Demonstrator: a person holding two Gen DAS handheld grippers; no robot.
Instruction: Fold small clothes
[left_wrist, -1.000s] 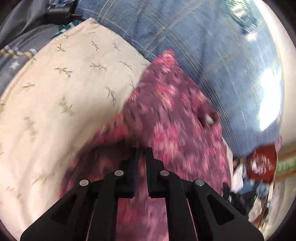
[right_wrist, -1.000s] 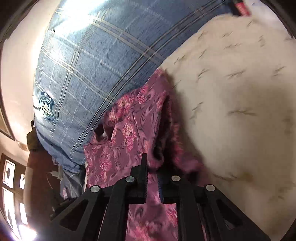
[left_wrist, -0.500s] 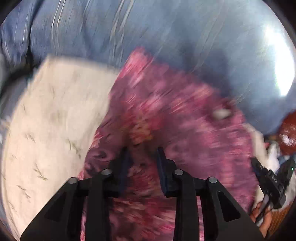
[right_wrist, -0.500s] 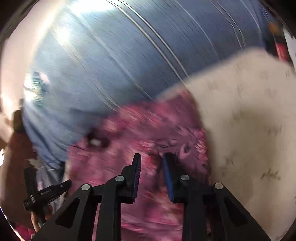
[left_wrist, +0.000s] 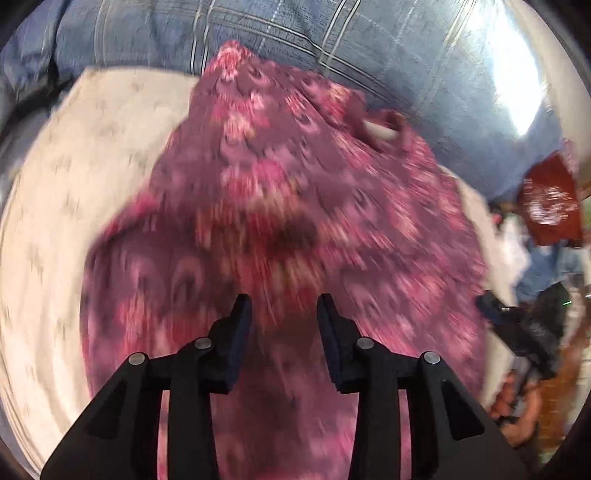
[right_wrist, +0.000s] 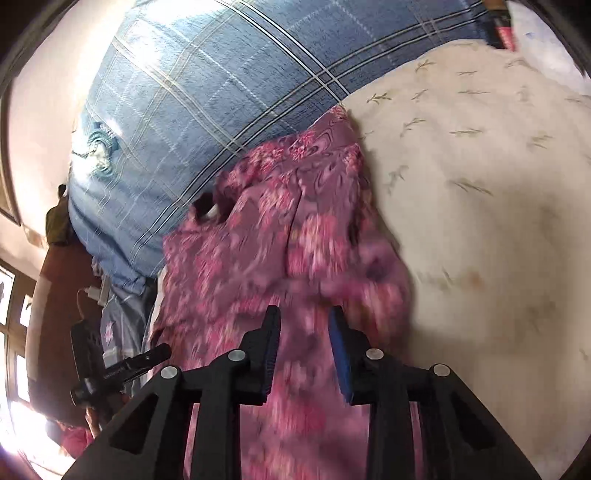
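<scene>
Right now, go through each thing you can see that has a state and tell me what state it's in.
Left gripper: open, gripping nothing.
Right gripper: open, gripping nothing.
Pink-and-purple floral garment: lying rumpled, partly on the cream cloth; fold state unclear through blur.
Cream leaf-print cloth: spread out beneath the garment.
Blue plaid blanket: spread behind both.

blue plaid blanket (right_wrist: 229, 85) beside cream leaf-print sheet (right_wrist: 480, 177); pale wall (right_wrist: 48, 92), bright window (right_wrist: 14, 354).
</scene>
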